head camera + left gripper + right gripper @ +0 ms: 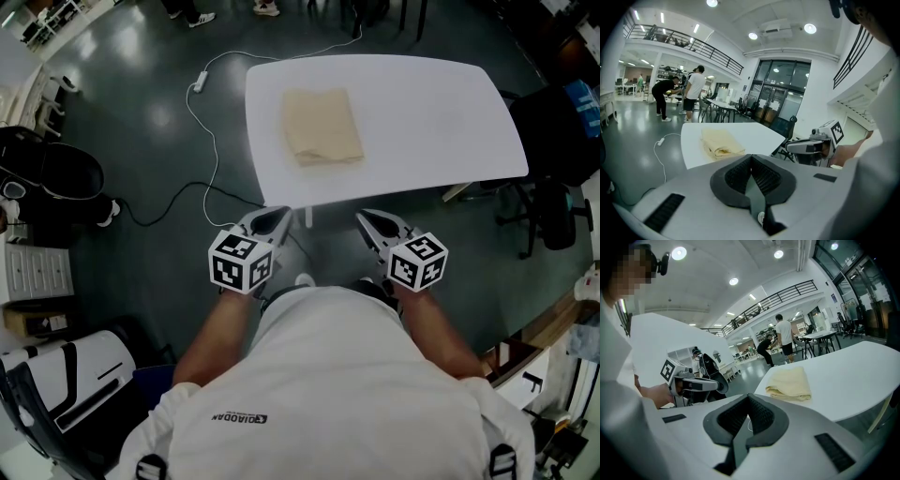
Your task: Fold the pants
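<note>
Pants (322,127) folded on table (422,122), well beyond left hand-held gripper (279,217) and right hand-held gripper (367,219), jaws together.

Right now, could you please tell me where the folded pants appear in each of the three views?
Head view: the pants lie above centre, on the left part of the white table.
Left gripper view: the pants sit left of centre, on the table's left part.
Right gripper view: the pants sit just right of centre, at the table's left end.
Shared landmark: the white table under them, seen in all three views.
</note>
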`<state>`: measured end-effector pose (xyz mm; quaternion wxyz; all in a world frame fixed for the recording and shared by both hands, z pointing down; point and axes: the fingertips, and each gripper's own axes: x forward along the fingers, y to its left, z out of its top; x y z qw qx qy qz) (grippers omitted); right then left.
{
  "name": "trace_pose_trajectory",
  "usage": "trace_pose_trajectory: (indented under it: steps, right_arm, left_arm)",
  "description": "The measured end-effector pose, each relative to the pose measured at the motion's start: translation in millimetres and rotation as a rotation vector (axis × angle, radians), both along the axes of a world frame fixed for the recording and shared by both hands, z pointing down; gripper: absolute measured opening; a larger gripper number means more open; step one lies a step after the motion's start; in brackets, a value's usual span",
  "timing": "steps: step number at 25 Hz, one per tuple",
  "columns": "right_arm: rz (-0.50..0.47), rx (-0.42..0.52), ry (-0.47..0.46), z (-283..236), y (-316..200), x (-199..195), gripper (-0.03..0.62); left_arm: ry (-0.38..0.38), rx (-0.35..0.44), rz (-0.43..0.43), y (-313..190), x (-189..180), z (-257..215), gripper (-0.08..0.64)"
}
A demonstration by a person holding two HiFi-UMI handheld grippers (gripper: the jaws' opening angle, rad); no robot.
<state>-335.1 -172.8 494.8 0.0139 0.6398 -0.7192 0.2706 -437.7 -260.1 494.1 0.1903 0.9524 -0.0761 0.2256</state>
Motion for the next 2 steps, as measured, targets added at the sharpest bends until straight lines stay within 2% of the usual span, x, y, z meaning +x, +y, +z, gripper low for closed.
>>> trace_pose_trajectory:
  steps: [2]
  right_arm:
    - [0.0, -0.003, -0.001, 0.2, -0.2, -0.6, 0.018]
  left_arm:
    - [-0.002, -0.002, 0.0, -0.1, -1.2, 0.5, 0.028]
